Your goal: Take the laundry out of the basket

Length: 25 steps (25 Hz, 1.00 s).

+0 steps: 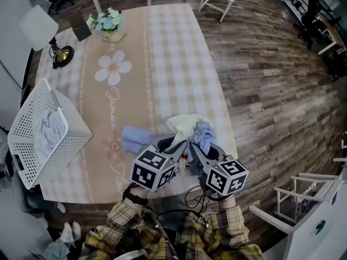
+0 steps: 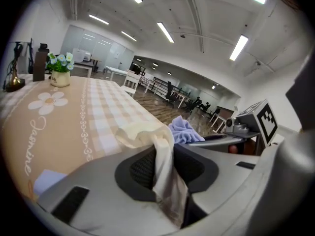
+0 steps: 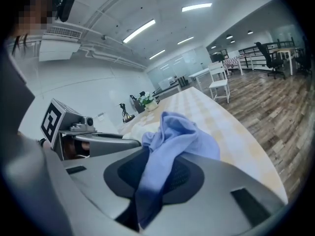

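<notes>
Left claw point(image 1: 171, 143) clenched on a cream cloth point(image 1: 184, 124); in the left gripper view the cloth point(image 2: 160, 154) runs down between the two pads and flops forward over the jaw tips. Right claw point(image 1: 198, 151) clenched on a lavender cloth point(image 1: 204, 134); the right gripper view shows it point(image 3: 172, 141) pinched between the pads, bunched above them. Both claws are side by side, low over the near edge of the surface point(image 1: 168, 53), and the two cloths touch each other. A folded light-blue cloth point(image 1: 133, 138) lies flat on the surface just left of the left claw. White laundry basket point(image 1: 76, 130) sits tilted at the surface's left edge, well apart from the claws, with grey-blue laundry point(image 1: 47, 129) inside. Flower pot point(image 1: 110, 26) and lamp point(image 1: 42, 30) at the far end.
</notes>
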Available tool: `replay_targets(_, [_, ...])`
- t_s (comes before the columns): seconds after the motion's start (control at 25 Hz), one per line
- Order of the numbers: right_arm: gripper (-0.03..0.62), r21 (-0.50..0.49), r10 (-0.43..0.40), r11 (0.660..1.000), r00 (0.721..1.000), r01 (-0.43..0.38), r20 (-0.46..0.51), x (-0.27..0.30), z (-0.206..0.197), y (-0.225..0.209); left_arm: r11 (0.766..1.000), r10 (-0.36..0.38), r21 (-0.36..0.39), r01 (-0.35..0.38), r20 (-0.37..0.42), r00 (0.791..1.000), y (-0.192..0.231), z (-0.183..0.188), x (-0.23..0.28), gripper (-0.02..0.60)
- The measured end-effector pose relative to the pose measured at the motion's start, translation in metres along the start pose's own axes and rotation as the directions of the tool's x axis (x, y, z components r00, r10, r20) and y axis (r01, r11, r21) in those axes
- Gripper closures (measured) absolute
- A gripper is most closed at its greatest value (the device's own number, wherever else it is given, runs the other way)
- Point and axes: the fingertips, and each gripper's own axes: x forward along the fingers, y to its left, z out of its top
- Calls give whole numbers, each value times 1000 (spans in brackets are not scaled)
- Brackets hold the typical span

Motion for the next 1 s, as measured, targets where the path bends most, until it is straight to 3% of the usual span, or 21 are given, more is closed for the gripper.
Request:
replay_targets(0.24, [460, -29, -18, 999, 1000, 18, -12, 2, 1, 1, 999, 33, 4, -33, -3, 999, 9, 0, -4, 384])
replay_targets(0.28, [438, -33, -25, 999, 1000, 24, -12, 0, 4, 1, 999, 35, 6, -35, 0, 999, 10, 1, -6, 344])
replay_targets(0.48, [325, -59, -80, 995, 997, 80, 7, -19, 25, 1, 998, 62, -2, -62, 37, 997, 18, 17, -27, 272])
replay_targets(0.68, [269, -114, -168, 978, 984, 173, 51, -43, 46, 12, 996, 84, 18, -87, 127, 988, 23, 53, -65, 267])
replay_targets(0.88, [263, -279, -261, 922, 963, 268, 61, -63, 65, 29, 997, 56, 38, -67, 243, 968, 14, 93, -114, 267])
replay_targets(1.0, [263, -315, -279, 903, 956, 294, 90, -70, 75, 44, 995, 46, 68, -69, 298, 954, 11, 112, -146, 267])
